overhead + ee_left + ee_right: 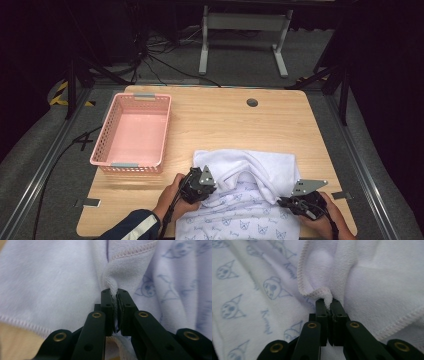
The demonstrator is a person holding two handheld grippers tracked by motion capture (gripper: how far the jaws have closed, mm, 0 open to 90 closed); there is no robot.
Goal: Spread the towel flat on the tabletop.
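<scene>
The left claw [113, 291] is clamped shut on a pinch of the towel [250, 165], right beside a stitched hem, and the right claw [327, 300] is likewise closed on a puckered bit of the hemmed edge. Outward from the two claws, the white towel with its blue printed faces lies on the near part of the tabletop [215, 117], between the person's hands, its far portion already turned over so the plain terry side shows on top of the printed side. Judging by that, a first fold looks under way or partly made, with both grips set on the folded edge; smoothing, any further folding, and perhaps moving the towel into the pink basket [134, 131] seem left to do. The basket stands empty at the left of the tabletop, near the towel but apart from it. Ahead of the towel the bare wood runs open to the far edge, giving free room to carry the cloth forward; the towel's near end reaches the tabletop's front edge by the person.
</scene>
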